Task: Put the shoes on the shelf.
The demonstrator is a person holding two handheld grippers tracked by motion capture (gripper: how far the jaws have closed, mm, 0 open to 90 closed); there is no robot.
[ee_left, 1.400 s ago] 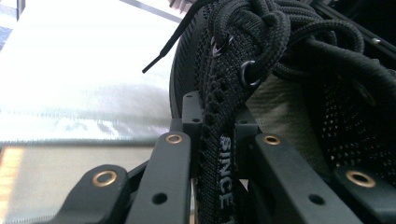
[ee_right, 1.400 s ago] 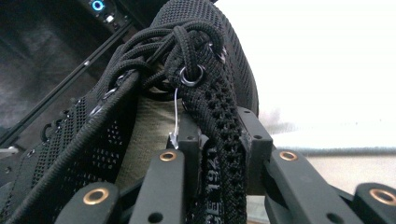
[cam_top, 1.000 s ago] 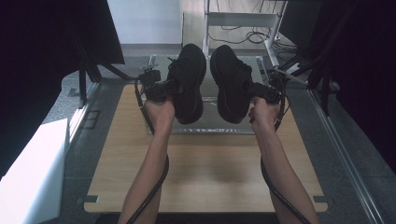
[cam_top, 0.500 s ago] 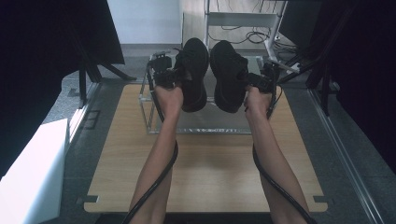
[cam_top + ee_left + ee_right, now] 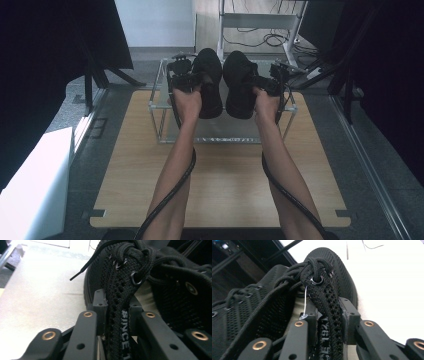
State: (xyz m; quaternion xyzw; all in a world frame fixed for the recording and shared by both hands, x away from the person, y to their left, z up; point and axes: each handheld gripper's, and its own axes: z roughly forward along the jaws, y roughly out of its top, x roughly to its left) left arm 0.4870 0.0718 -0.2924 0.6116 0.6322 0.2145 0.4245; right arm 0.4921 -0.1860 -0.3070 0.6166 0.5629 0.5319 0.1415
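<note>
**Two shoes held only by thin fabric: watch the grip**

You hold one black shoe in each gripper, in the upper middle of the high view, above a clear rack that stands on the wooden surface. The left gripper is closed on the tongue of the left shoe; its jaws pinch the mesh strip with white lettering. The right gripper is closed in the same way on the tongue of the right shoe. The two shoes are just beside each other, perhaps touching.

I think the main risk is a slip. Each shoe hangs from soft, thin mesh, so its weight can pull the fabric out of the jaws if you swing or tilt the gripper quickly. The shoe would then fall on the rack or past its edge.

A second risk is the loose lace end in the upper left of the left gripper view: it can catch on the rack frame. If you move one hand alone, the shoes may also push against each other and twist in the grip.
</note>
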